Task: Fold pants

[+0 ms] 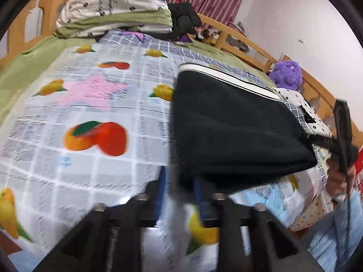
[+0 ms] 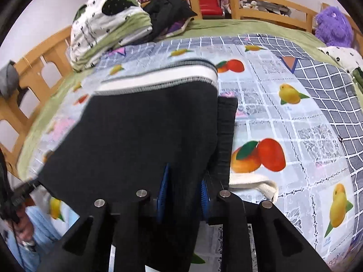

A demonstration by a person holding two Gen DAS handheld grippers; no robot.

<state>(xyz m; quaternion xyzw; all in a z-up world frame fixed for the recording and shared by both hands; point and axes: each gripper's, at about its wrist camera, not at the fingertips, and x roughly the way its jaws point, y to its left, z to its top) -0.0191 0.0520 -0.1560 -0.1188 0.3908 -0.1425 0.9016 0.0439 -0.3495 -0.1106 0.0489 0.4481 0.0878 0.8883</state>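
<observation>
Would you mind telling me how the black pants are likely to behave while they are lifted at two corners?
The pants will probably sag and drape, since the cloth spans limply between the left claw and right claw. The knit looks thick, so probably not slippery.

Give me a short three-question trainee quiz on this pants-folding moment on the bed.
1. True or false: the black fabric pants with the white waistband are held by both claws.
2. Which soft toy sits by the wooden bed rail: A purple plush, B brown bear, C green frog?
3. Fill in: the fruit-print patchwork bedsheet shows a pink ____ shape.

Key: 1 true: left claw and right claw both grip them. 2 A. 3 star.
</observation>
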